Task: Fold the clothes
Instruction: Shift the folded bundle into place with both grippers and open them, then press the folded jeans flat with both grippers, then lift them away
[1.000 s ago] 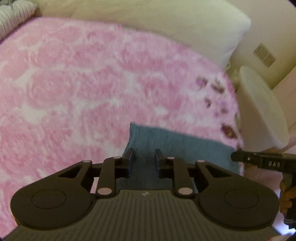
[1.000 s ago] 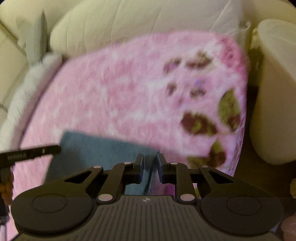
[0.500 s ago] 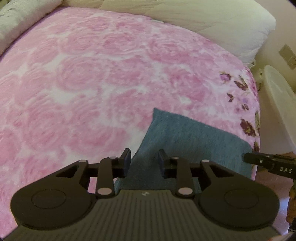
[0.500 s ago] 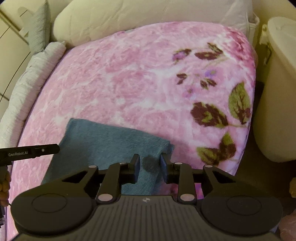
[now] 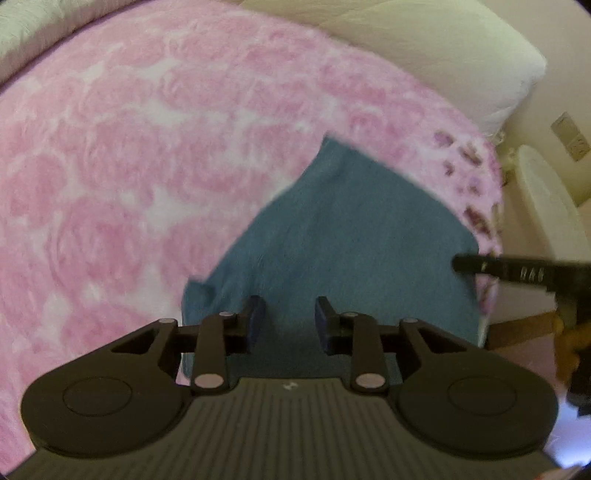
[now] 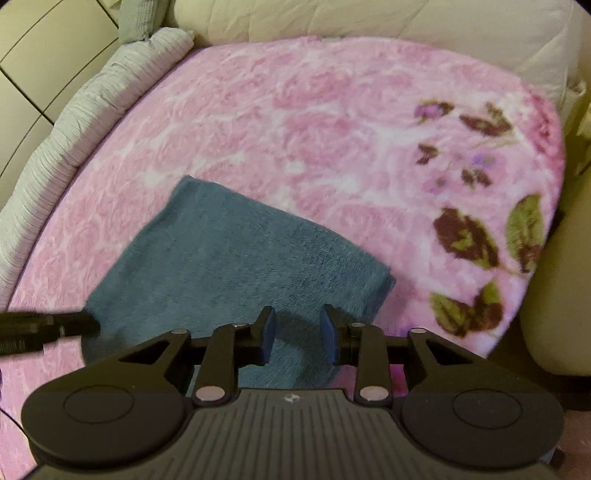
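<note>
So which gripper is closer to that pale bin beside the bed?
Right. The right gripper hovers over the blue cloth's end nearest the bin; the left gripper is over its far end.

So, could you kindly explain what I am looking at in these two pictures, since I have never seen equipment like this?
No robot arm is involved: a person holds a two-finger gripper in each hand, and each gripper carries a fisheye camera looking forward along its fingers. One picture comes from the left gripper, the other from the right gripper; the black shape at the bottom of each is the tool itself. Each view also catches the other gripper at its edge.

Below them lies a folded blue cloth on a pink flowery blanket spread over a bed, with a cream duvet behind and a pale bin beside the bed. Both grippers are open above the near edge of the cloth, and neither holds anything.
</note>
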Available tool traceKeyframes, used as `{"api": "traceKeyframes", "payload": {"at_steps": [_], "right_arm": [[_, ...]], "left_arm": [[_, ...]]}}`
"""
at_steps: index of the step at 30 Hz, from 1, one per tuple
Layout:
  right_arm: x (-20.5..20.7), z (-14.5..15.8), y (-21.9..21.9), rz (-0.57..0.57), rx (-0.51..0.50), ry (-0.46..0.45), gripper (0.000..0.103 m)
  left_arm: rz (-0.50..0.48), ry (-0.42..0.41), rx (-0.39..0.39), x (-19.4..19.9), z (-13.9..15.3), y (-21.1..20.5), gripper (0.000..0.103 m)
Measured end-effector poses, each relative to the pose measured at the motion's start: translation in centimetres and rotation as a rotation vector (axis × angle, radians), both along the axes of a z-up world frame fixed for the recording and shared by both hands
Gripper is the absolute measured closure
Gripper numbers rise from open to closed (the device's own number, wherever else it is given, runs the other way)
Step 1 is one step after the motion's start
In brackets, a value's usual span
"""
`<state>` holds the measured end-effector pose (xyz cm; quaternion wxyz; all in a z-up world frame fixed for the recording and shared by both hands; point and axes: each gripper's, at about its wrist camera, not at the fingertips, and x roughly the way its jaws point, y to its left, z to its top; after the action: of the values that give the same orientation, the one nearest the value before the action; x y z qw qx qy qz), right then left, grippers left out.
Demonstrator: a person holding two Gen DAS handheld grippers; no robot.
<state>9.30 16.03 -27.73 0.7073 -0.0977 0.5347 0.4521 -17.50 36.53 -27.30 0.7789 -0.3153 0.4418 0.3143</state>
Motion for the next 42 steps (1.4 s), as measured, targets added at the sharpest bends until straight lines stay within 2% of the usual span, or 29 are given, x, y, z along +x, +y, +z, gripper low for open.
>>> {"api": "traceKeyframes", "payload": {"at_steps": [2, 3, 6, 8, 11, 15, 19, 22, 24, 30, 32, 36, 39, 42], "right_arm": [[0.7, -1.0, 0.2, 0.011, 0.013, 0.012, 0.085], [1.0, -1.4, 0.3, 0.017, 0.019, 0.018, 0.085], [1.0, -0.3, 0.4, 0.049, 0.016, -0.018, 0.081], [0.5, 1.1, -0.2, 0.085, 0.019, -0.041, 0.074], [-0.6, 2.2, -1.7, 0.142, 0.024, -0.007, 0.074], [-2.9, 2.0, -3.4, 0.262, 0.004, 0.02, 0.074], [-4.6, -0.7, -3.1, 0.373, -0.051, 0.009, 0.071], [-3.9, -1.7, -1.8, 0.387, -0.098, 0.061, 0.067], [-3.3, -1.6, -1.2, 0.395, -0.117, 0.085, 0.067], [-1.2, 2.4, -2.3, 0.423, -0.034, -0.017, 0.067], [-0.4, 2.0, -1.6, 0.423, -0.023, -0.059, 0.067], [0.1, -1.6, 0.0, 0.455, -0.081, -0.078, 0.065], [-0.3, -1.2, -0.1, 0.459, -0.086, -0.086, 0.064], [-1.1, 0.2, -1.0, 0.472, -0.094, -0.092, 0.057]], "left_arm": [[0.062, 0.003, 0.005, -0.7, -1.9, 0.5, 0.097], [0.103, -0.002, 0.018, -1.1, -1.9, 0.9, 0.099], [0.178, -0.004, 0.071, -2.3, 0.1, 1.2, 0.097], [0.22, 0.003, 0.091, -3.6, 1.7, 0.5, 0.093], [0.278, -0.023, 0.057, -5.6, 2.9, -1.7, 0.093], [0.346, -0.09, -0.025, -6.9, 2.7, -6.7, 0.089], [0.354, -0.116, -0.082, -4.4, -0.2, -10.1, 0.087], [0.372, -0.037, -0.089, -2.2, -2.6, -11.0, 0.086], [0.39, -0.029, -0.075, -2.0, -1.6, -11.8, 0.086], [0.416, -0.058, -0.082, -1.3, 1.1, -15.8, 0.084], [0.408, -0.064, -0.105, 0.0, 0.5, -16.8, 0.082], [0.418, -0.024, -0.125, 1.9, -2.3, -17.7, 0.08], [0.44, 0.0, -0.131, 1.6, -1.3, -17.5, 0.077], [0.455, 0.042, -0.104, 0.9, 0.4, -17.9, 0.076]]}}
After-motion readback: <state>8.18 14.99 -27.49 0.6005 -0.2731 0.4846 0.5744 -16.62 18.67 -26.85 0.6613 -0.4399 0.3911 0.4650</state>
